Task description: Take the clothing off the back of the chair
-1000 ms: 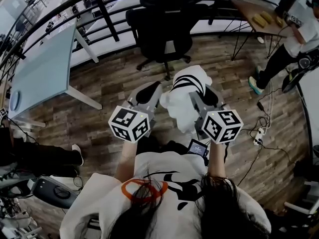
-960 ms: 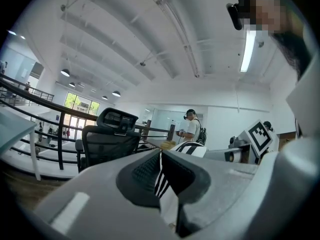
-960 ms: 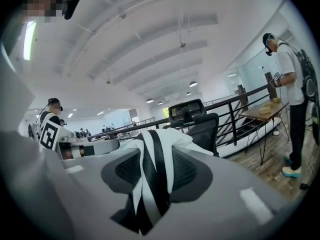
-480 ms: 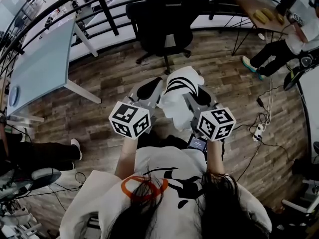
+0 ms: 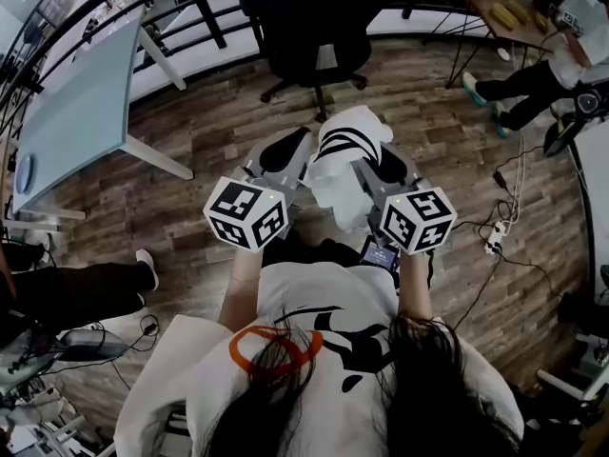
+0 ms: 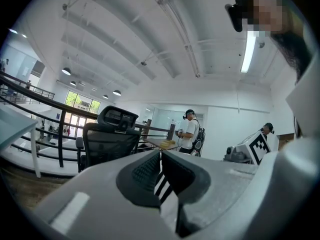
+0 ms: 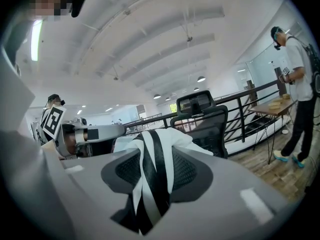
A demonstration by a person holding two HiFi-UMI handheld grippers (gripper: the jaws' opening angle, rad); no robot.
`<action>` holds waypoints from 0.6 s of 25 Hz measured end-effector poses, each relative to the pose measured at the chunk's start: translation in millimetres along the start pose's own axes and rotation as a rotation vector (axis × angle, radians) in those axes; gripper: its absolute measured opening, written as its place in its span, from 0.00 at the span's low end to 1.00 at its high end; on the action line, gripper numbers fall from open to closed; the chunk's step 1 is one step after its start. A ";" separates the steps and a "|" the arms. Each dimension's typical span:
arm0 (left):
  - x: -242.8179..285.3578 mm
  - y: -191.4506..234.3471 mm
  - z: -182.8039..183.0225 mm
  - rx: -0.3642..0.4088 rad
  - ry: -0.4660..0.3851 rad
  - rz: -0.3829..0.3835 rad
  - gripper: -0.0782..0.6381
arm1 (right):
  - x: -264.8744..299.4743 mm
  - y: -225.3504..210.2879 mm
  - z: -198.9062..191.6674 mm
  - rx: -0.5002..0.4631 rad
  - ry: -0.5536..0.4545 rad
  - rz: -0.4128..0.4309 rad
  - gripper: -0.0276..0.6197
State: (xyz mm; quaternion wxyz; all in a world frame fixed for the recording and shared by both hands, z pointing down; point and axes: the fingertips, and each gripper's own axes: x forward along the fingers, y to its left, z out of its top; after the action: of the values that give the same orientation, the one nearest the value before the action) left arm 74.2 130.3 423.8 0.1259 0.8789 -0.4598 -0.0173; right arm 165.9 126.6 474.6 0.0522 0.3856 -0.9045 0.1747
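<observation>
The white, black-striped clothing [image 5: 344, 155] is held bunched in front of the chair [image 5: 314, 27], clear of its back; the right hand-held gripper [image 7: 153, 156] is clamped on it; the left hand-held gripper [image 6: 160, 158] pinches its striped edge.

Wood-plank floor [image 5: 205, 150]: blk office chair [image 5: 316, 41] fwd of left gripper [image 5: 285, 160] & right gripper [image 5: 383, 165]; pale table [image 5: 81, 112] well left; pwr strip [image 5: 495, 240] w/ cables rt of right gripper.
</observation>
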 end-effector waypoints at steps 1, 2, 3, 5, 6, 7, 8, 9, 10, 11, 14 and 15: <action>-0.1 -1.1 0.1 0.000 0.001 0.000 0.11 | -1.0 -0.4 0.2 0.000 0.001 -0.001 0.30; -0.1 -1.9 0.7 0.000 0.001 -0.001 0.11 | -1.7 -0.6 0.8 0.000 0.002 -0.001 0.30; -0.2 -2.4 1.8 0.000 0.001 -0.001 0.11 | -2.0 -0.6 1.9 -0.001 0.002 -0.002 0.30; -0.3 -2.1 4.7 0.001 -0.001 -0.001 0.11 | -1.6 -0.3 4.9 -0.005 0.001 -0.001 0.30; -0.9 -1.5 5.6 0.002 -0.001 0.000 0.11 | -0.9 0.4 5.7 -0.005 0.000 0.001 0.30; -2.0 -0.6 5.7 0.004 0.000 0.002 0.11 | -0.3 1.5 5.5 -0.004 -0.001 0.003 0.30; -3.0 0.2 5.2 0.006 0.002 0.004 0.11 | 0.1 2.3 4.8 -0.004 -0.002 0.007 0.30; -3.3 0.3 4.6 0.009 0.003 0.006 0.11 | -0.2 2.4 4.1 -0.004 -0.003 0.011 0.30; -2.6 -0.6 4.0 0.012 0.003 0.007 0.11 | -1.3 1.0 4.0 -0.006 -0.004 0.013 0.30; -0.9 -2.4 3.7 0.015 0.000 0.007 0.11 | -3.2 -1.7 4.4 -0.008 -0.007 0.012 0.30; 4.8 -11.1 1.4 0.025 -0.011 -0.002 0.11 | -11.2 -12.3 4.7 -0.014 -0.020 0.000 0.30; 5.9 -14.2 -0.3 0.028 -0.013 -0.005 0.11 | -14.2 -15.4 3.8 -0.015 -0.024 -0.006 0.30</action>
State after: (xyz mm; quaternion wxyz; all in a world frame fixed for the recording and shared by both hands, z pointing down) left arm 89.1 133.3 421.3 0.1107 0.8816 -0.4585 -0.0170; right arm 187.0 125.0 472.0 0.0451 0.3901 -0.9051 0.1632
